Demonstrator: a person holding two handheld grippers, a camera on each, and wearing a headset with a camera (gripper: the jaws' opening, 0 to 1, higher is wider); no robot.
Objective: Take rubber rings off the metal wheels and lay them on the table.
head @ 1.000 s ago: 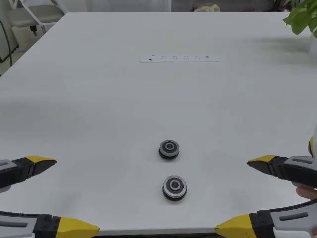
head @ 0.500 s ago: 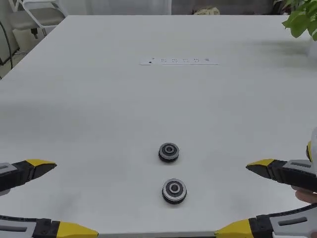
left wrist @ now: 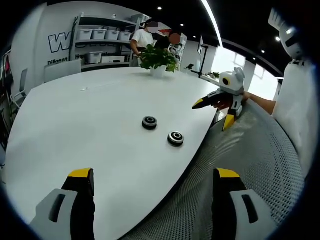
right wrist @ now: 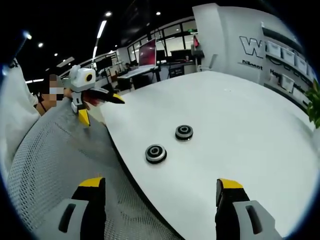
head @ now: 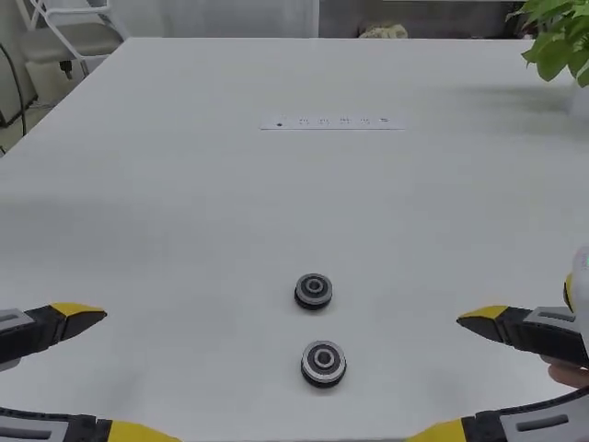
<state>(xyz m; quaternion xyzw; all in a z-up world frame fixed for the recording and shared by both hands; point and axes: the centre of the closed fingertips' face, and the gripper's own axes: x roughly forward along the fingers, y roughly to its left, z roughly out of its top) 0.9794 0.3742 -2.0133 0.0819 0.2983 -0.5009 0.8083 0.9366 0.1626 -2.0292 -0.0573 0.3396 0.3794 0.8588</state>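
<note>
- Near the front edge of the white table (head: pixel 184 184), head view: two metal wheels lie flat, the far wheel (head: pixel 313 291) just beyond the near wheel (head: pixel 323 363), apart from each other. Each has a silvery hub with a black rubber ring (head: pixel 303 366) round its rim. No loose ring lies on the table, so I judge the task not yet begun: both rings are left to take off. The left gripper (head: pixel 138 375) and right gripper (head: pixel 434 378) flank the wheels, well apart from them, jaws spread wide and holding nothing.
- Left gripper view: the left gripper (left wrist: pixel 154 175) points across the table edge, its yellow-tipped jaws wide apart and empty. Both wheels, far (left wrist: pixel 149 122) and near (left wrist: pixel 175 138), sit ahead with dark rims in place. The right gripper (left wrist: pixel 210 116) hangs beyond them, jaws parted.
- Right gripper view: the right gripper (right wrist: pixel 161 182) has its jaws gaping and empty. The near wheel (right wrist: pixel 156 153) and far wheel (right wrist: pixel 184 132) rest untouched close to the table edge. The left gripper (right wrist: pixel 103 112) is opposite, jaws parted.
</note>
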